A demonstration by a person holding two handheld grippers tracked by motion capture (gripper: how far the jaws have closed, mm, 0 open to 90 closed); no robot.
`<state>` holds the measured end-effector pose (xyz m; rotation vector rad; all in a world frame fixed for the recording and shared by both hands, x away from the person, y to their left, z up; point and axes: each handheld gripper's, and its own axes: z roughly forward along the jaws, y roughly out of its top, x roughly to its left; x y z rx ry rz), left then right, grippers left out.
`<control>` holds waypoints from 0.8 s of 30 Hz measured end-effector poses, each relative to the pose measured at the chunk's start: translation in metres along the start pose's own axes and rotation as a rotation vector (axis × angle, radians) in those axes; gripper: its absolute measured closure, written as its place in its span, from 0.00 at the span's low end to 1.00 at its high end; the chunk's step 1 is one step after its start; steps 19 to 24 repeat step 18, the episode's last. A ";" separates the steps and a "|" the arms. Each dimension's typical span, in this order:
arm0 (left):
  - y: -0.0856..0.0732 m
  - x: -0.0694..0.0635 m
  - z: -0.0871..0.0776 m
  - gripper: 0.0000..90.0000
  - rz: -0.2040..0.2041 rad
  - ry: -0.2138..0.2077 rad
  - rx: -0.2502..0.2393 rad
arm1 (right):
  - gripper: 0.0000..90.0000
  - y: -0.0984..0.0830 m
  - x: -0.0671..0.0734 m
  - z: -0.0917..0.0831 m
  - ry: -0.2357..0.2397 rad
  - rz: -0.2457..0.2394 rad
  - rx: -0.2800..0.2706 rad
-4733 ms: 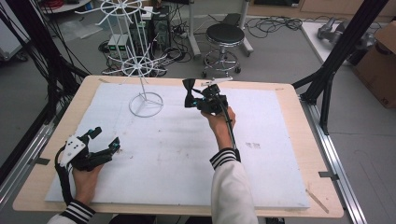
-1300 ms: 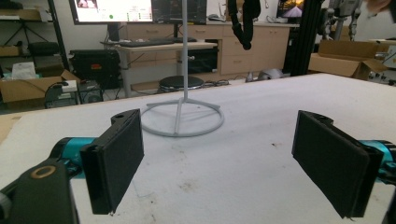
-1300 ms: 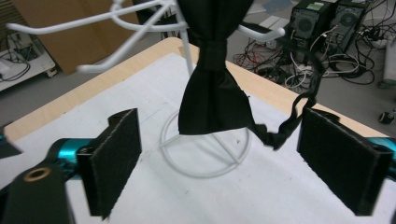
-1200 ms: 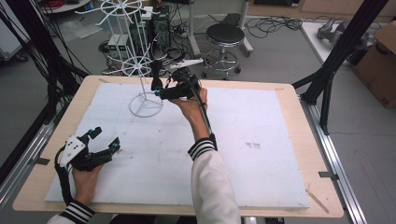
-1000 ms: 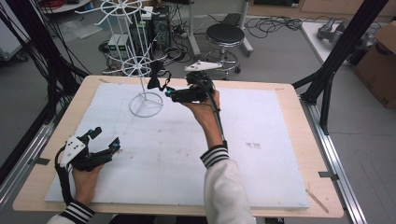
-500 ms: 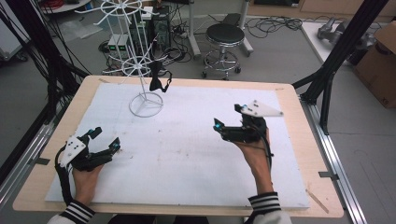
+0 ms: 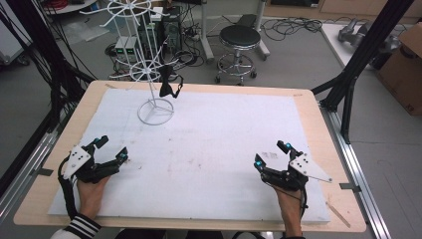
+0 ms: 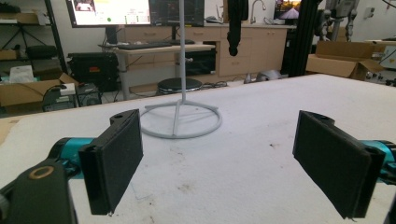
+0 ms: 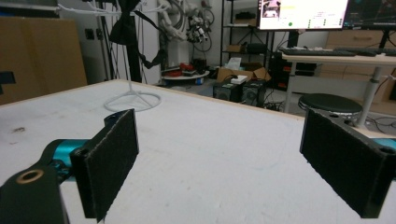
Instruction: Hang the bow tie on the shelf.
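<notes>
A white wire rack (image 7: 150, 79) stands on its ring base at the back left of the white mat (image 7: 219, 134). A black strap-like item (image 7: 167, 84) hangs from one of its lower arms, free of both grippers. My left gripper (image 7: 112, 148) rests at the front left, open and empty. At the front right my right gripper (image 7: 271, 154) is also open and empty. The left gripper view has the rack base (image 8: 181, 120) and the hanging item (image 8: 236, 23) beyond the left gripper (image 8: 219, 158). In the right gripper view the right gripper (image 9: 219, 158) points at the rack base (image 9: 133, 100) and item (image 9: 123, 28).
The mat lies on a wooden table (image 7: 318, 114) with bare edges all round. Black frame posts (image 7: 358, 64) rise at the right and left sides. A stool (image 7: 240, 37) and cables sit on the floor behind the table, and a cardboard box (image 7: 405, 69) at far right.
My right gripper carried the black item to the rack, left it hanging there, then drew back to the front right and now rests open. The left gripper has stayed put.
</notes>
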<state>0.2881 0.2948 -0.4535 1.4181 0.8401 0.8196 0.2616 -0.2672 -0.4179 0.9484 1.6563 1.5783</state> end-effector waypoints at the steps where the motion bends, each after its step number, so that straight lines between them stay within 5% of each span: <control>1: 0.000 0.000 0.000 0.18 0.000 0.000 -0.001 | 0.12 -0.006 -0.002 0.001 -0.006 0.003 0.001; 9: 0.000 0.000 0.000 0.18 -0.002 0.005 0.000 | 0.11 -0.033 -0.009 0.009 -0.053 0.061 0.028; 24: 0.000 0.000 0.000 0.18 -0.001 0.009 0.000 | 0.11 -0.033 -0.006 0.010 -0.084 0.044 0.036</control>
